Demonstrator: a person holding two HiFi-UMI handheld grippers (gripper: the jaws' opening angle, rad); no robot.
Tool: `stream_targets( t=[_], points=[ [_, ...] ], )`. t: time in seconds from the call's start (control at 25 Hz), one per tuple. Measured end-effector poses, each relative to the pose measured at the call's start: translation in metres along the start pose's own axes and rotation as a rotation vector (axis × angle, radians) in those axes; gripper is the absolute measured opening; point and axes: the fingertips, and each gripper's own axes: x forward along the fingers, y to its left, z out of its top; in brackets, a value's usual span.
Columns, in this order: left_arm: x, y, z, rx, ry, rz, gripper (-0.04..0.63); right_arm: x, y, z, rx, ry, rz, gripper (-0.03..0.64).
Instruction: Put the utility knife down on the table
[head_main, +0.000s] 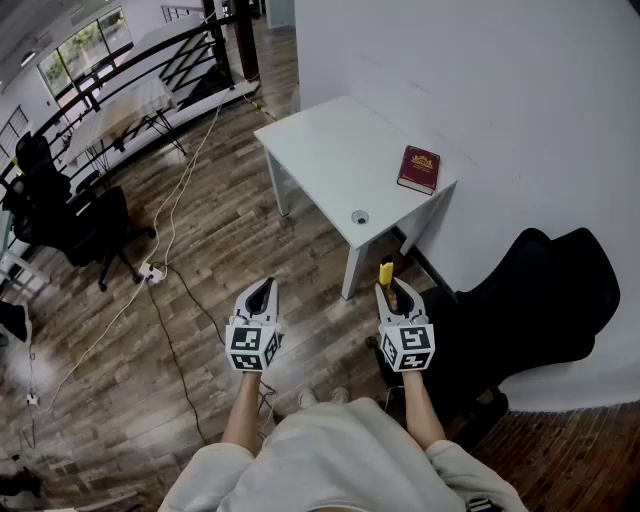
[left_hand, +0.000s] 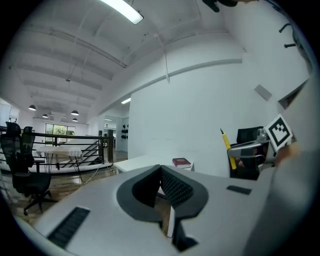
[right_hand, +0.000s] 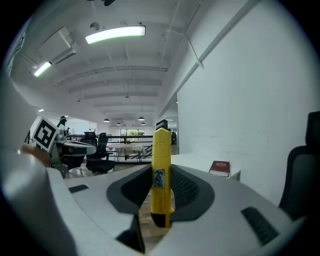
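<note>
A yellow utility knife (head_main: 386, 272) stands upright between the jaws of my right gripper (head_main: 393, 290), which is shut on it; in the right gripper view the utility knife (right_hand: 161, 175) rises straight out of the right gripper (right_hand: 162, 187). My left gripper (head_main: 263, 288) hovers level beside it, to the left, over the wooden floor, shut with nothing in it; in its own view the left gripper's (left_hand: 161, 170) pads meet. The white table (head_main: 330, 150) stands ahead of both grippers, well apart from them. From the left gripper view the knife (left_hand: 226, 144) shows at the right.
A dark red book (head_main: 418, 168) lies on the table's right end beside a round cable hole (head_main: 359, 216). A black office chair (head_main: 545, 300) stands close on my right against the white wall. Cables (head_main: 165, 250) trail over the floor at the left.
</note>
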Motion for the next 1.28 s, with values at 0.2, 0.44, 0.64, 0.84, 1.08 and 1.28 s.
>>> stream_targets(
  t=[0.2, 0.44, 0.64, 0.84, 1.08, 1.28],
  points=[
    [0.001, -0.002, -0.002, -0.003, 0.011, -0.006, 0.006, -0.001, -0.003, -0.002, 0.002, 0.004, -0.003, 0.109],
    [0.007, -0.008, 0.0, -0.003, 0.007, -0.011, 0.006, -0.001, -0.01, 0.0, 0.001, -0.001, -0.004, 0.109],
    [0.018, -0.017, 0.0, -0.002, 0.011, -0.011, 0.006, 0.003, -0.021, -0.003, 0.023, -0.004, 0.011, 0.11],
    [0.026, -0.026, -0.002, 0.003, 0.013, -0.006, 0.006, 0.004, -0.031, -0.007, 0.019, -0.002, 0.025, 0.109],
    [0.044, -0.032, -0.003, 0.01, 0.02, -0.009, 0.006, 0.012, -0.041, -0.011, 0.024, 0.001, 0.037, 0.109],
    [0.062, -0.029, 0.0, 0.012, 0.016, -0.016, 0.006, 0.028, -0.047, -0.011, 0.025, 0.004, 0.041, 0.109]
  ],
)
